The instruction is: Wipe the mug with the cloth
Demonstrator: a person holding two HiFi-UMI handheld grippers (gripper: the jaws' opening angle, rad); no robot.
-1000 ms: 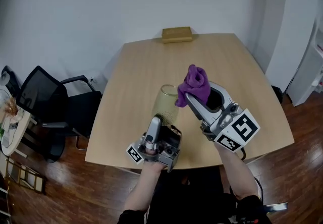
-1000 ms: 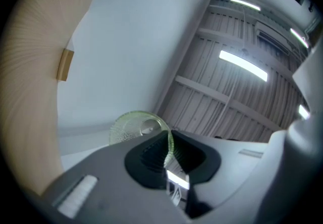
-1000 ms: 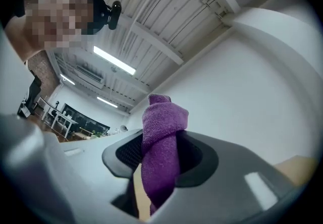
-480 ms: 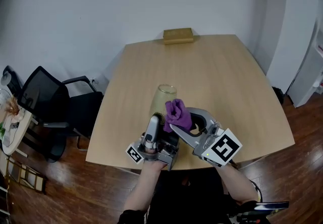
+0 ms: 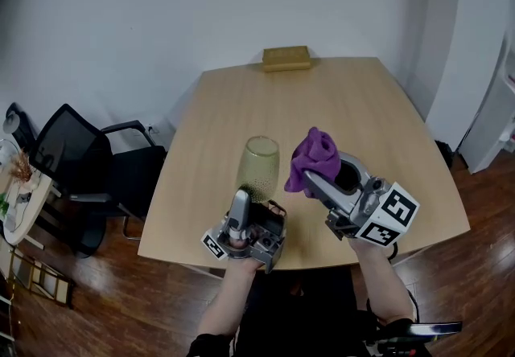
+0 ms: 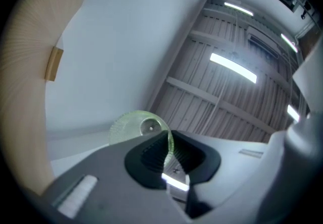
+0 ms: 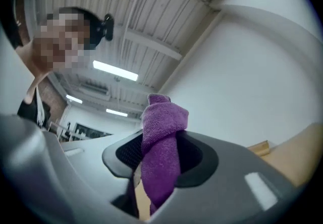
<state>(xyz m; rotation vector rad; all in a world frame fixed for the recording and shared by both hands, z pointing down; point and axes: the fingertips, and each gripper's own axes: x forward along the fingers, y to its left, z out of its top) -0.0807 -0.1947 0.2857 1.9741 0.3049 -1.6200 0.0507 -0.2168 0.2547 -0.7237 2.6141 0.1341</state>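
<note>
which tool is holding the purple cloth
The right tool, jaws shut on the purple cloth; the left tool clamps the green mug instead.

Light wooden table (image 5: 378,114) sat close to a plain white wall (image 5: 161,18); small tan box (image 5: 285,58) lay at its far edge; black office chair (image 5: 76,162) stood off the left side on dark wood floor (image 5: 96,299); cluttered little side table (image 5: 20,199) further left; strip lights (image 6: 233,67) glowed on the slatted ceiling.

Pale green, see-through mug (image 5: 259,168) tilted above the table (image 5: 362,106); bunched purple cloth (image 5: 314,156) raised just beside it.
</note>
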